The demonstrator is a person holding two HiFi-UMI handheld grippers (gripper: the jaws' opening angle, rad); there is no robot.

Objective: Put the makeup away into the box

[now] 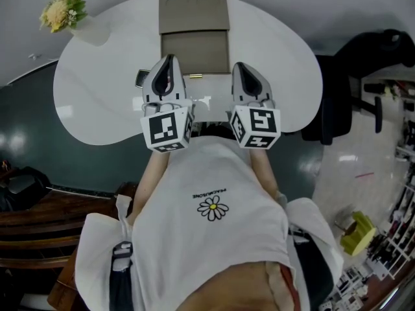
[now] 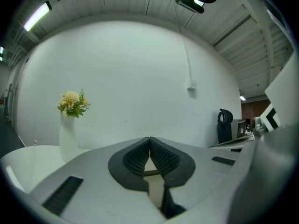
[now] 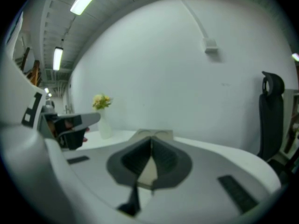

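Observation:
The open beige box [image 1: 194,49] stands at the far middle of the white table [image 1: 97,96], its lid [image 1: 194,10] folded back; in the right gripper view the box [image 3: 154,134] shows just past the jaws. On the table lie a small dark makeup case [image 1: 142,78] by the left gripper and a thin gold stick [image 1: 194,76] in front of the box. My left gripper [image 1: 170,58] and right gripper [image 1: 238,65] hover side by side over the near table edge. Both are shut with nothing between the pads [image 2: 140,157], [image 3: 163,157].
A white vase of yellow flowers [image 1: 68,11] stands at the table's far left corner, also seen as the vase [image 2: 69,125] in the left gripper view. A black office chair [image 1: 363,63] stands to the right of the table. A dark kettle [image 2: 224,125] stands on a side counter.

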